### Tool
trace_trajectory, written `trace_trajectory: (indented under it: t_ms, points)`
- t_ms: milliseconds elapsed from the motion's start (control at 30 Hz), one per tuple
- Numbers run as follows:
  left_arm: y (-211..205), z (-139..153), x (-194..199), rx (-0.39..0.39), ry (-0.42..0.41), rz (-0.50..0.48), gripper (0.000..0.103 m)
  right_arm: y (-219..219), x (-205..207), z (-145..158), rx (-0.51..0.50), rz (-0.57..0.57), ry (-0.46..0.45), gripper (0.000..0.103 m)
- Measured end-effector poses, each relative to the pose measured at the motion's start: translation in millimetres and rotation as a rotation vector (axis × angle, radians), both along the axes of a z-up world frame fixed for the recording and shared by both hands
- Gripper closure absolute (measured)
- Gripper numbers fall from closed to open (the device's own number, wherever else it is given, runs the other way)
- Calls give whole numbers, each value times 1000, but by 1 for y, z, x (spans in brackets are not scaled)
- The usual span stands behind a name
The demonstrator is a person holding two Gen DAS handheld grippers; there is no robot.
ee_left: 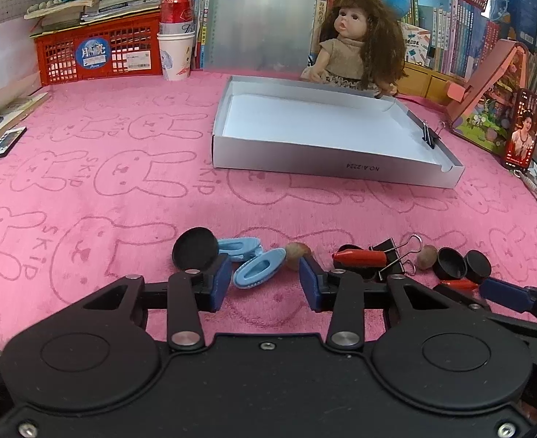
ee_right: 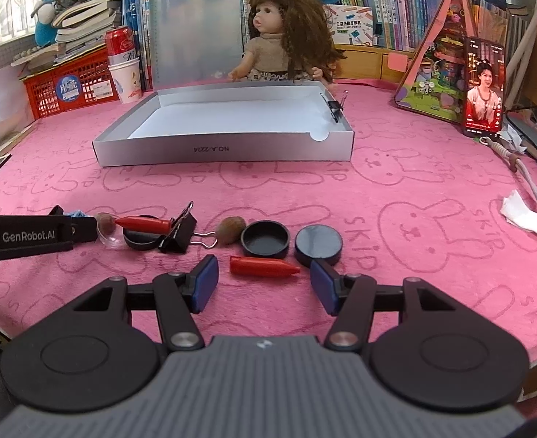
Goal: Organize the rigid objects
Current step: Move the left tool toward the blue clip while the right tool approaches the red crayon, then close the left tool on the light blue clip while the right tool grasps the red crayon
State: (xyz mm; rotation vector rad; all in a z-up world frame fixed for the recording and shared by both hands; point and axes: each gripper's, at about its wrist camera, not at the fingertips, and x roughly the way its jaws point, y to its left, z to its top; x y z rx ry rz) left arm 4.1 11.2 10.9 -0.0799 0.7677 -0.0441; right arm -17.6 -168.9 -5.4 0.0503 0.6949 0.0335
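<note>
Both tools, left tool (ee_left: 265, 284) half-open around a blue clip (ee_left: 259, 273) and right tool (ee_right: 265, 284) half-open around a red cap (ee_right: 263, 266), grip nothing, the near row still outside the far, nearly empty tray (ee_right: 224, 153).

Pink bunny-print cloth (ee_right: 396, 189), silver box (ee_right: 224, 151), red crayon (ee_right: 263, 266).

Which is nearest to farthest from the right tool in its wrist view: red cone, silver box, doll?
1. Red cone: lying between the fingers of the right tool, pads not touching it.
2. Silver box: mid-table, beyond the row of small items.
3. Doll: seated behind the box's far rim.
</note>
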Motion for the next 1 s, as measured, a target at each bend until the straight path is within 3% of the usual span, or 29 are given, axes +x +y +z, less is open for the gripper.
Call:
trace_trajectory:
  t_ms: [100,167,267,800,900,1000]
  points:
    - [1,-2,3,-2,-6,3,68,2,2,-1,-3,-2,-2,36]
    - [2,-3,5,-6,-2,7,84,2,3,-1,-5,-3,-5,37]
    - [2,-4,3,-5,-5,-4,87,2,4,-1,-6,-6,-7,40]
    - [0,-7,3,14,-25,-9,85,7,9,-4,-15,-9,-23,45]
    - [0,-7,4,18,-32,-10,85,8,8,-5,-33,-7,-29,38]
    - [-1,-7,5,13,-37,-10,85,7,7,-5,-36,-5,-35,38]
